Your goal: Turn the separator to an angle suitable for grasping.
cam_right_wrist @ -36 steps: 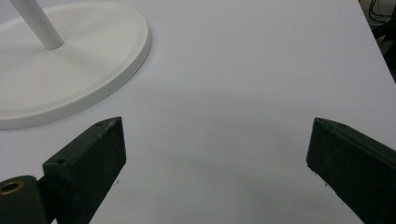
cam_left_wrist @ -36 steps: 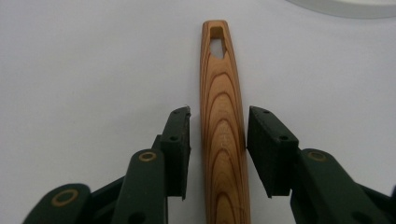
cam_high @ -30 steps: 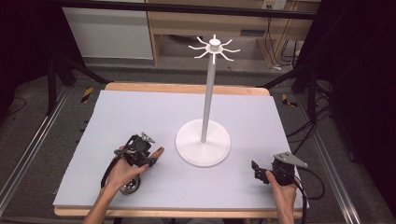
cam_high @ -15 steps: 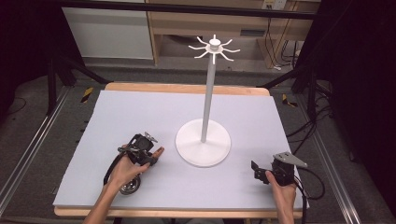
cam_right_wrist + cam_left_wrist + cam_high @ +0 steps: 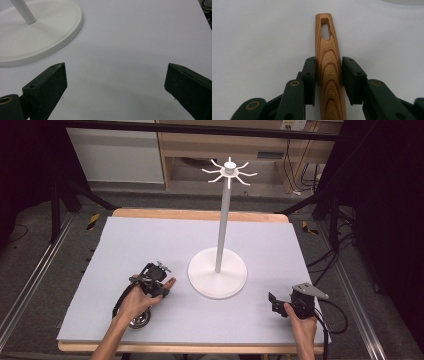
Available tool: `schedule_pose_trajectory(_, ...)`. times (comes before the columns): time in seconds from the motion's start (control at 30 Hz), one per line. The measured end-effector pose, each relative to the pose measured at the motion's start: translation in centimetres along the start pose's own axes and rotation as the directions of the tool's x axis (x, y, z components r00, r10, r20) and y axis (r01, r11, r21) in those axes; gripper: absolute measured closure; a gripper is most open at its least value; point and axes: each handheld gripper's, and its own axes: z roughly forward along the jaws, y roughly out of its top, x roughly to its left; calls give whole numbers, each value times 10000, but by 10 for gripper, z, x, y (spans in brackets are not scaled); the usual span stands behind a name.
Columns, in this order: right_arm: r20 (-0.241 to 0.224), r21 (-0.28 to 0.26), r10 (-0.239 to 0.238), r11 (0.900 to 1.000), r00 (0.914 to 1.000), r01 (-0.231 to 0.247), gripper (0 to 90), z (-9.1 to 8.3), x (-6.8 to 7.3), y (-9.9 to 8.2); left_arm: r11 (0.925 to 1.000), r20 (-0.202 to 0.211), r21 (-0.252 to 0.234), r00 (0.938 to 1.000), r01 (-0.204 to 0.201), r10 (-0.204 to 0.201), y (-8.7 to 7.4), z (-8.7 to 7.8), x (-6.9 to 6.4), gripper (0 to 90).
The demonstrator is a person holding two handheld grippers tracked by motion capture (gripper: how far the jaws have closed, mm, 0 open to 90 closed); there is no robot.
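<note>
Left gripper (image 5: pixel 329 75) has just been closing and now clamps the wooden handle (image 5: pixel 329 62). Right gripper (image 5: pixel 116 80) sits wide apart. I'd lift slowly, keeping the hanging slot (image 5: pixel 325 30) free for the white stand (image 5: pixel 218 270).

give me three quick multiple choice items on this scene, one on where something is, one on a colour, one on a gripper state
1. Where does the white stand sit on the table?
A. near the middle
B. at the far left corner
C. off the table

2. What colour is the handle between the left gripper jaws?
A. blue
B. striped wood brown
C. white

3. How does the right gripper stand?
A. shut on the handle
B. shut on the stand
C. open, nothing between its jaws

Answers: 1 A, the round base rests about mid-table in the high view. 2 B, the wood grain shows in the left gripper view. 3 C, the right gripper view shows jaws wide apart over bare table.
</note>
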Motion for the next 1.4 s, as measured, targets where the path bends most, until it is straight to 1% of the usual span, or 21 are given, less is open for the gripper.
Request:
schedule_pose_trajectory(0.13,33,-14,-55,10000,10000,55,49,0,0,0,9998,5,106,9999,171,-171,2,0,0,659)
schedule_pose_trajectory(0.17,-15,-2,24,10000,10000,-24,49,0,0,0,9998,21,111,9998,188,-188,2,0,0,663)
schedule_pose_trajectory(0.27,1,-14,-9,10000,10000,9,49,0,-1,0,9996,46,60,9996,264,-264,1,0,0,673)
schedule_pose_trajectory(0.4,40,-47,-10,10000,10000,10,49,0,-3,0,9995,59,76,9995,302,-302,2,0,0,675)
schedule_pose_trajectory(0.5,48,-32,28,10000,10000,-28,49,-1,-4,0,9996,140,-26,9995,274,-274,0,0,2,676)
schedule_pose_trajectory(0.6,22,-11,75,10000,10000,-75,49,-1,-5,-1,9986,368,-306,9985,425,-413,-3,-1,5,676)
schedule_pose_trajectory(0.67,3,10,104,9999,9999,-104,49,0,-5,-1,9982,494,-467,9982,373,-350,-6,-3,5,676)
schedule_pose_trajectory(0.77,72,18,90,10000,9999,-90,49,0,-5,-1,9969,479,-743,9986,247,-211,-9,-10,4,677)
schedule_pose_trajectory(0.8,37,50,185,9998,9998,-185,49,0,-4,-1,9959,507,-869,9985,270,-226,-11,-13,4,677)
schedule_pose_trajectory(0.87,66,40,74,10000,10000,-75,49,1,-5,-2,9938,531,-1081,9984,252,-195,-14,-18,4,677)
schedule_pose_trajectory(0.9,62,41,80,10000,9999,-81,49,1,-5,-2,9918,535,-1249,9983,275,-209,-16,-22,4,677)
schedule_pose_trajectory(0.93,61,40,87,10000,9999,-87,49,1,-5,-2,9911,588,-1312,9981,242,-165,-17,-24,5,677)
schedule_pose_trajectory(0.97,65,40,72,10000,10000,-73,49,1,-5,-2,9884,611,-1484,9978,326,-238,-18,-27,5,677)
schedule_pose_trajectory(1.1,35,93,112,9999,9999,-112,49,1,-4,-2,9820,536,-1868,9984,289,-192,-22,-39,5,677)
schedule_pose_trajectory(1.23,12,104,113,9999,9999,-113,50,1,-4,-2,9691,619,-2420,9975,470,-329,-25,-51,5,677)
schedule_pose_trajectory(1.33,22,94,-1,10000,10000,1,50,2,-4,-2,9598,532,-2757,9978,537,-405,-27,-61,5,677)
schedule_pose_trajectory(1.4,-38,78,150,9999,9999,-149,50,1,-4,-2,9545,553,-2928,9976,568,-424,-28,-66,6,677)
